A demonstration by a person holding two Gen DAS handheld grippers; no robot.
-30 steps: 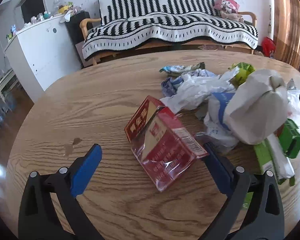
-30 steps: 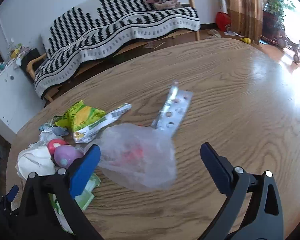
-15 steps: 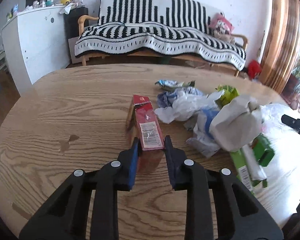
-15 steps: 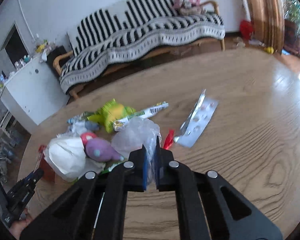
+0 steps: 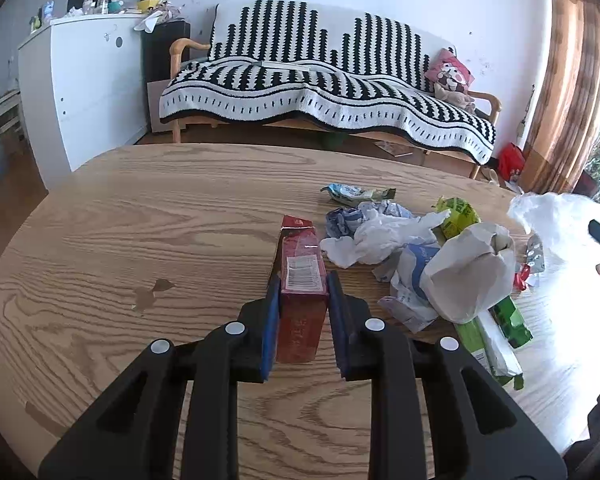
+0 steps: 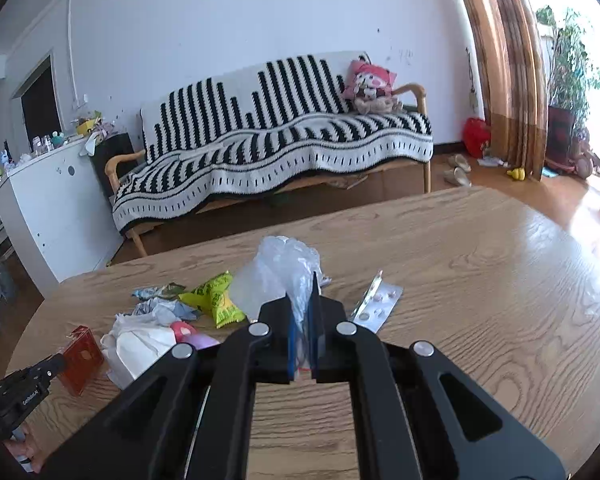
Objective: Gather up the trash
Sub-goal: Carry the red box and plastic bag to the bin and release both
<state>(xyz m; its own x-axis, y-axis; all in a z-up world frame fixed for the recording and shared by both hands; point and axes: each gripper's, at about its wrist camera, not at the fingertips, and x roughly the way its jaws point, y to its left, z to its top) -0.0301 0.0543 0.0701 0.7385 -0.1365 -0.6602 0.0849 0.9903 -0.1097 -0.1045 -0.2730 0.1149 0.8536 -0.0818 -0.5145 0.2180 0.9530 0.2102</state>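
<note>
The left gripper (image 5: 302, 280) clamps a red carton (image 5: 302, 292) above the wooden table (image 5: 140, 232), beside the trash pile (image 5: 440, 264). The right gripper (image 6: 304, 284) pinches a clear plastic bag (image 6: 280, 268), lifted off the tabletop

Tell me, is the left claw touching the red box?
Touching. In the left wrist view the left claw has both blue pads pressed against the sides of the red box.

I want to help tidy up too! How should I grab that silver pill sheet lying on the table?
Take the pill sheet by its long left edge, which tilts up off the table, coming in from that side. It is thin and mostly flat, so pinching down from above would likely just slide over it, whereas the raised edge leaves room for a finger underneath.
</note>
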